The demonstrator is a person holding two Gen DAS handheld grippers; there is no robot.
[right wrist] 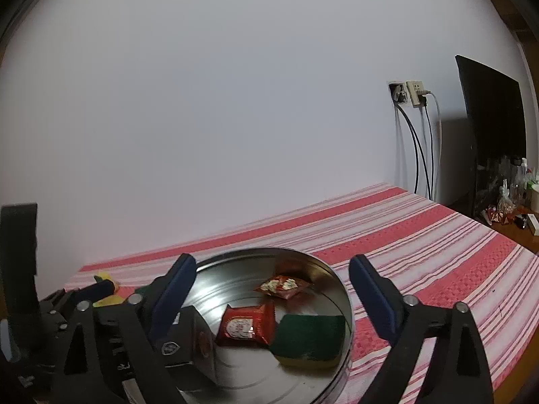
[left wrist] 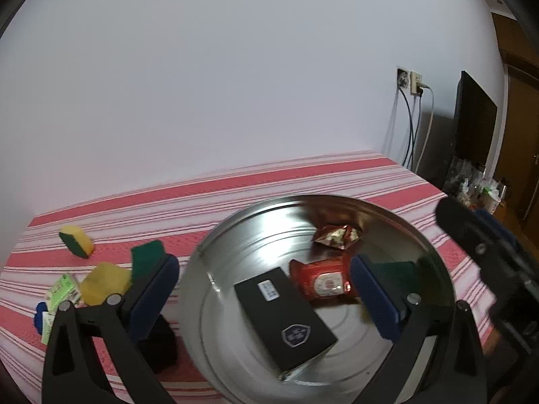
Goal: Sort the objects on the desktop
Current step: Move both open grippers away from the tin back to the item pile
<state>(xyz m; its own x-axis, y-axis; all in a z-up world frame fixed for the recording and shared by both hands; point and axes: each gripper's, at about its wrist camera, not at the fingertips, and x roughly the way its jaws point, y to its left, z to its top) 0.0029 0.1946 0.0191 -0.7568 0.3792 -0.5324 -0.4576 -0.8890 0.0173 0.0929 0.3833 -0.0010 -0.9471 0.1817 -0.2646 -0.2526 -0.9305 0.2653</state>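
We note the striped surface (left wrist: pixel 303 175) carries a round metal tray (left wrist: pixel 421 232), apparently the sorting bin. In it lie a black box (left wrist: pixel 286 313), a green-faced sponge (right wrist: pixel 310 340), a red packet (left wrist: pixel 323 281) and a small snack sachet (left wrist: pixel 337 235). Unsorted sponges (left wrist: pixel 76 240) lie left of the tray. Left tongs (left wrist: pixel 264 293) hover over the tray, tilted down, jaws apart and empty. Right tongs (right wrist: pixel 269 298) hang lower-angled, likewise apart and empty.

A dark monitor (right wrist: pixel 493 107) stands near wall sockets (right wrist: pixel 407 96) with hanging cables (right wrist: pixel 421 148), beyond the striped cloth (right wrist: pixel 421 235).
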